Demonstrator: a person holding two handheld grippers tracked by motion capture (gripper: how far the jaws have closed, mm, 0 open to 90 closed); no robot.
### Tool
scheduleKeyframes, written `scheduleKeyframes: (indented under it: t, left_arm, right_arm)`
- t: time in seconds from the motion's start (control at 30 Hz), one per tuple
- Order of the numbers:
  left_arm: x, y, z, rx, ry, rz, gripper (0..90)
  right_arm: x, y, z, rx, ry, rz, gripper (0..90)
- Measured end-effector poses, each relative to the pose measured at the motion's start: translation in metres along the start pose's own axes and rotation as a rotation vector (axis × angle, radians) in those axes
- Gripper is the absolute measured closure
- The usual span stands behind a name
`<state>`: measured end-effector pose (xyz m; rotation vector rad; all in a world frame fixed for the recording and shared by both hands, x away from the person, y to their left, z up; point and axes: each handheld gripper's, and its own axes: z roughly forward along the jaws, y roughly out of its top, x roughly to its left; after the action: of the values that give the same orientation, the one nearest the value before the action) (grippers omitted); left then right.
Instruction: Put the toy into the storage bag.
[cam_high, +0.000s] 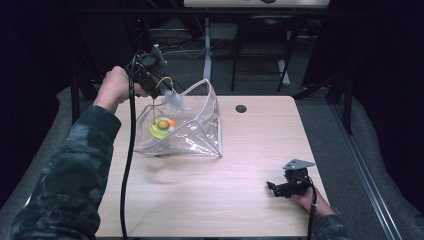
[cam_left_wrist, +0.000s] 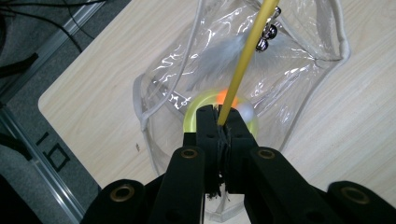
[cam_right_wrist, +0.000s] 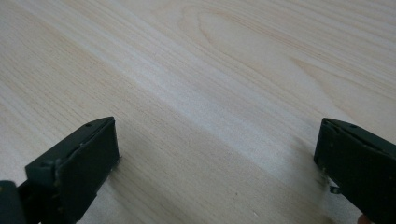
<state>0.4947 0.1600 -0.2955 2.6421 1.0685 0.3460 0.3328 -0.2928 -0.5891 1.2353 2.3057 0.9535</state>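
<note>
Jaws on your left gripper (cam_left_wrist: 219, 122) are pinched tight on a yellow stick (cam_left_wrist: 243, 65) carrying a grey feather (cam_left_wrist: 219, 56), held over the clear plastic bag (cam_high: 202, 122) near the table's (cam_high: 260, 150) far left corner. Your right gripper (cam_right_wrist: 217, 163) rests spread wide near the right edge, holding nothing.

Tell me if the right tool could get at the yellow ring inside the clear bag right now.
Probably yes. The right tool is open and empty near the table's front right; bare wood separates it from the clear bag. The left tool and its yellow stick crowd the opening above the yellow ring.
</note>
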Motion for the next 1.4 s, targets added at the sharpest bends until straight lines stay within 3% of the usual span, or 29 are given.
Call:
scheduleKeyframes:
  t: [0.6,1.07,1.4]
  left_arm:
    - [0.005,-0.001,0.041,0.03,-0.05,-0.037,87.9]
    - [0.003,0.003,0.061,0.058,-0.059,-0.046,87.9]
    - [0.003,0.003,0.071,0.067,-0.075,-0.076,87.8]
  right_arm:
    - [0.0,0.0,0.0,-0.001,0.003,-0.001,0.0]
    - [0.0,0.0,0.0,-0.001,0.002,-0.001,0.0]
    - [0.0,0.0,0.0,-0.001,0.003,-0.002,0.0]
